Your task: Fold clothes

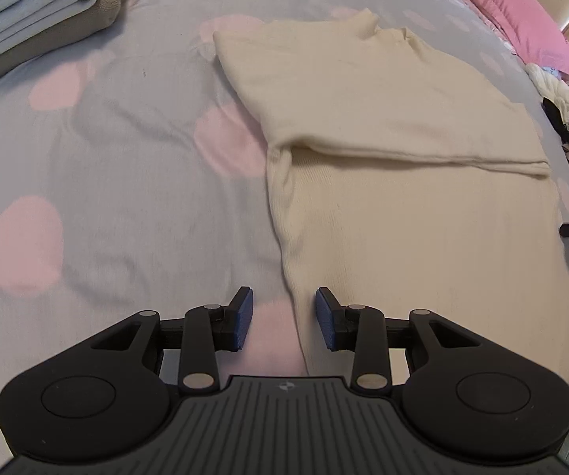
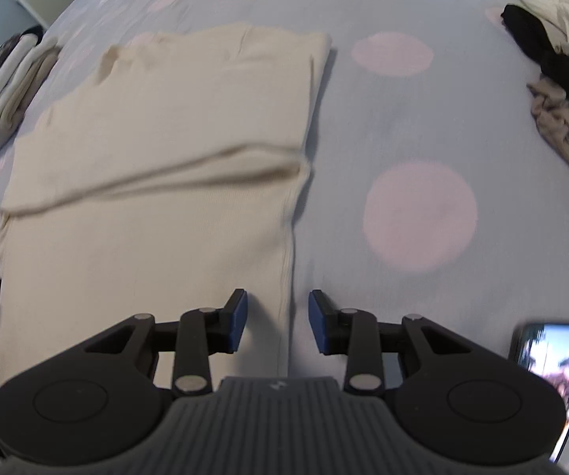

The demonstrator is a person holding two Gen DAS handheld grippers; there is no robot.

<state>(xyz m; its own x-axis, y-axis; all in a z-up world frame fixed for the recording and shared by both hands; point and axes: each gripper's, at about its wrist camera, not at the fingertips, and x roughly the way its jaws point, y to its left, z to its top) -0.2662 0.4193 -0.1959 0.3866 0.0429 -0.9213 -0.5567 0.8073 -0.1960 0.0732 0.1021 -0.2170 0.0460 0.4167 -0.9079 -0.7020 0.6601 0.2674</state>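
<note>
On the bed (image 1: 126,150), cream sweater (image 1: 403,217) lengthwise, collar far end

cream sweater (image 1: 383,118): fine ribbed knit, matt | bed sheet (image 1: 126,158): smooth woven cloth, matt | left tool (image 1: 283,318): matt black plastic, bare metal pivots, blue pads (image 1: 244,316) | phone (image 2: 553,360): glossy screen
</note>
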